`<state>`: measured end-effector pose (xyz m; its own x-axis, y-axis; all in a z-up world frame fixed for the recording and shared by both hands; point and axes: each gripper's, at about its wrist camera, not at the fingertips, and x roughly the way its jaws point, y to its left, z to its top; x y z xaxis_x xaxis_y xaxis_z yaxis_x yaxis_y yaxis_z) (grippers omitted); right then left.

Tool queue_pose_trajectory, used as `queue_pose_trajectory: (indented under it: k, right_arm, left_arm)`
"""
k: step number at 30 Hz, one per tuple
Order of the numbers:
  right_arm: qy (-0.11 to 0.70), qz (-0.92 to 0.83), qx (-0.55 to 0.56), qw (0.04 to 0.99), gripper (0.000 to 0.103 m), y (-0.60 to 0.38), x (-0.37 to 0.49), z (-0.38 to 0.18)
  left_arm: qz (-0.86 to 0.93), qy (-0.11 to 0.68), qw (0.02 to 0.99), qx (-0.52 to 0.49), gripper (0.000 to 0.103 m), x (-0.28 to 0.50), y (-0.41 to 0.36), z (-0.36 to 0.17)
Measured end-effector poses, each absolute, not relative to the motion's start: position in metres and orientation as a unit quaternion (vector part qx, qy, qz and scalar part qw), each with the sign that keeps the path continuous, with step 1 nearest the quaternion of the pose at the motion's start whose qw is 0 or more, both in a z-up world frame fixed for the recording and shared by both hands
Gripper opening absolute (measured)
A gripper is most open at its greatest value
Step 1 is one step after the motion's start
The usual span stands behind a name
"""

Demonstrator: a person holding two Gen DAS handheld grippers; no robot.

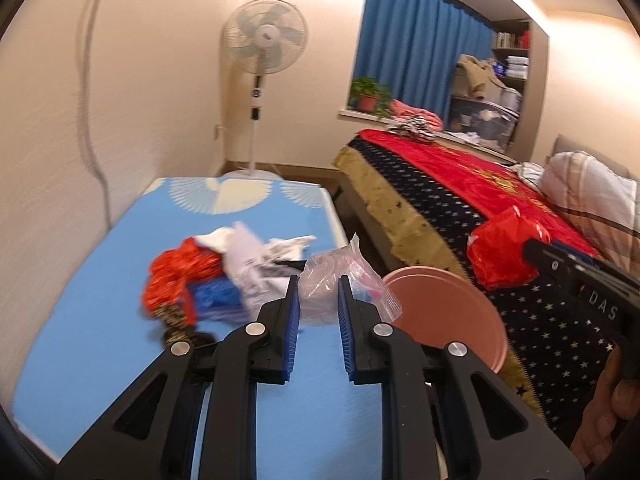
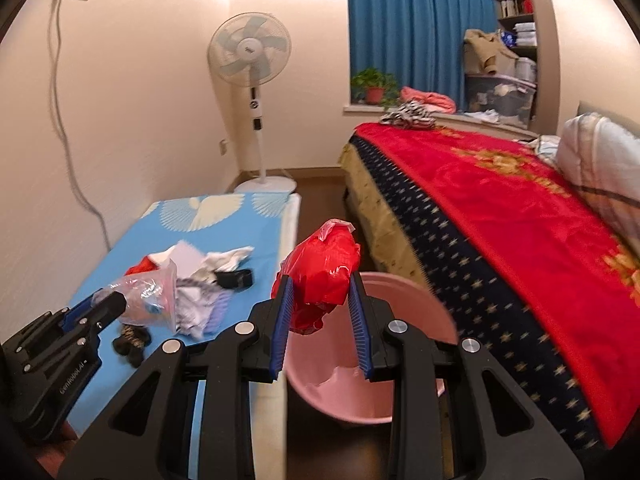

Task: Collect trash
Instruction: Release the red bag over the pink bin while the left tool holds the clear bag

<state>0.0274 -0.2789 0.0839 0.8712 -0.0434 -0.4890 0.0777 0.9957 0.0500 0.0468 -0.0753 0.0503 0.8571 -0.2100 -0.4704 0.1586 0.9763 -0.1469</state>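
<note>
holding a clear plastic bag (image 1: pixel 340 284) in the left gripper (image 1: pixel 319 312) and a red plastic bag (image 2: pixel 320 280) pinched in the right gripper (image 2: pixel 322 312), both near the pink bin (image 2: pixel 340 376); slippery film could slide free and miss its rim.
</note>
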Motion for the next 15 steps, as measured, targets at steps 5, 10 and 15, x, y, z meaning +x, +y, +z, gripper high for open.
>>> queue_pose_trajectory:
  k: [5, 10, 15]
  right_arm:
    - [0.241, -0.06, 0.033, 0.968, 0.029, -0.305, 0.035, 0.095]
    - [0.25, -0.084, 0.05, 0.963, 0.029, -0.326, 0.046, 0.08]
    - [0.264, -0.1, 0.061, 0.957, 0.029, -0.338, 0.05, 0.063]
  left_arm:
    - [-0.127, 0.249, 0.959, -0.04, 0.018, 0.064, -0.107, 0.054]
    - [-0.15, 0.249, 0.957, -0.022, 0.018, 0.08, -0.137, 0.05]
    - [-0.168, 0.262, 0.95, -0.017, 0.018, 0.093, -0.157, 0.033]
